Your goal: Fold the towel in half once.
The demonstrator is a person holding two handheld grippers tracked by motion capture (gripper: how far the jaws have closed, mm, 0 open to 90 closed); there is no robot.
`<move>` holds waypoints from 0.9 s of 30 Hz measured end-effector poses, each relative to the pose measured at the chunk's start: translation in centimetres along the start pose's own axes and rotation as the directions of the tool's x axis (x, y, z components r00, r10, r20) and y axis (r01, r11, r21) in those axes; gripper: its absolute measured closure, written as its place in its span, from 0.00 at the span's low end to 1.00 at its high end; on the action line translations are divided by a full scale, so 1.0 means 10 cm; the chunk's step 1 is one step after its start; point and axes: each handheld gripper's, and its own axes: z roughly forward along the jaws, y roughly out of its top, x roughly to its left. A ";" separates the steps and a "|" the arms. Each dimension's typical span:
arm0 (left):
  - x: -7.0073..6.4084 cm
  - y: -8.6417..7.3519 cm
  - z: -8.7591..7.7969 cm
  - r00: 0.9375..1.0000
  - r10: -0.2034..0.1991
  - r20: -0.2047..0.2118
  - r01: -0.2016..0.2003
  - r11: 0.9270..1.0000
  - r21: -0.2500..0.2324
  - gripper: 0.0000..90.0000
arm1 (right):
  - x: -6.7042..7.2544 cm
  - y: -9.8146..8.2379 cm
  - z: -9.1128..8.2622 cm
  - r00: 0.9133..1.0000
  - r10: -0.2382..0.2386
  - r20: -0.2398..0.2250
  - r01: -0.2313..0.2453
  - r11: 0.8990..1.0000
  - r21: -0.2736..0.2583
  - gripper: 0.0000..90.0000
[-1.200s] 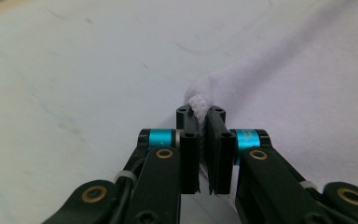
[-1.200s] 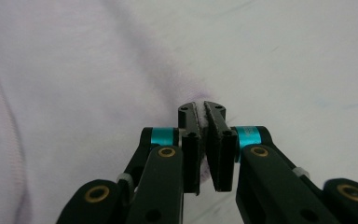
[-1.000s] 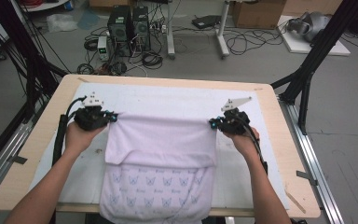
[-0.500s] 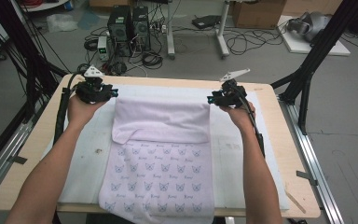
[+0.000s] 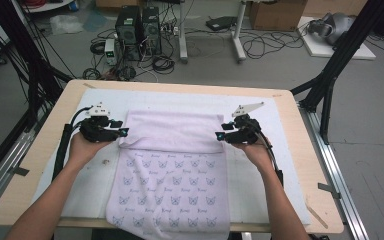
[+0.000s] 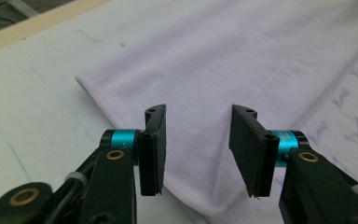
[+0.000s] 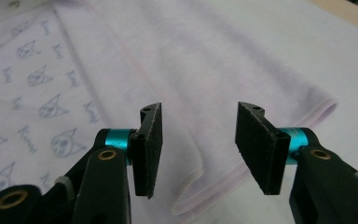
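Both my grippers — left gripper (image 5: 121, 132), right gripper (image 5: 221, 135) — have just been opening; jaws spread, nothing pinched, above the towel (image 5: 172, 170) fold's corners.

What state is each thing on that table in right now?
Towel: far end folded back over itself, near end hanging off the table.
Left tool: open, just released, nothing pinched.
Right tool: open, just released, nothing pinched.
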 end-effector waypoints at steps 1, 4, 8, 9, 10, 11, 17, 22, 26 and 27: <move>-0.02 -0.04 -0.01 1.000 -0.002 0.011 0.002 1.000 -0.001 0.61 | 0.02 -0.03 0.00 1.000 -0.001 -0.005 0.001 1.000 0.001 0.57; -0.09 -0.14 -0.01 0.999 0.003 0.054 -0.003 1.000 0.000 0.59 | 0.10 -0.12 0.03 1.000 -0.002 -0.031 0.002 1.000 0.009 0.56; -0.17 -0.20 -0.01 0.995 0.010 0.098 -0.011 1.000 0.010 0.54 | 0.13 -0.18 0.11 0.999 0.001 -0.054 0.001 1.000 0.027 0.53; -0.19 -0.21 0.00 0.994 0.010 0.107 -0.013 1.000 0.019 0.51 | 0.13 -0.20 0.14 0.998 0.001 -0.062 0.002 0.999 0.043 0.52; -0.20 -0.22 0.02 0.993 0.008 0.117 -0.012 0.999 0.033 0.49 | 0.12 -0.21 0.16 0.998 0.004 -0.064 -0.001 0.999 0.052 0.51; -0.20 -0.23 0.05 0.992 0.003 0.125 -0.009 0.999 0.049 0.46 | 0.11 -0.22 0.18 0.998 0.009 -0.060 -0.005 0.998 0.058 0.51; -0.23 -0.27 0.18 0.995 0.045 0.084 -0.054 0.993 0.106 0.60 | 0.09 -0.28 0.28 0.998 0.032 -0.062 -0.027 0.996 0.088 0.64; -0.23 -0.25 0.12 0.995 0.079 0.056 -0.083 0.992 0.091 0.95 | 0.14 -0.27 0.26 0.995 -0.019 -0.099 0.028 0.996 0.089 0.97; -0.19 -0.22 -0.03 0.998 0.055 0.039 -0.056 0.998 0.040 0.96 | 0.17 -0.21 0.09 0.995 -0.034 -0.093 0.035 0.999 0.016 0.98; -0.19 -0.22 -0.06 0.998 0.047 0.041 -0.048 0.998 0.028 0.97 | 0.18 -0.20 0.05 0.995 -0.034 -0.093 0.034 0.999 0.000 0.98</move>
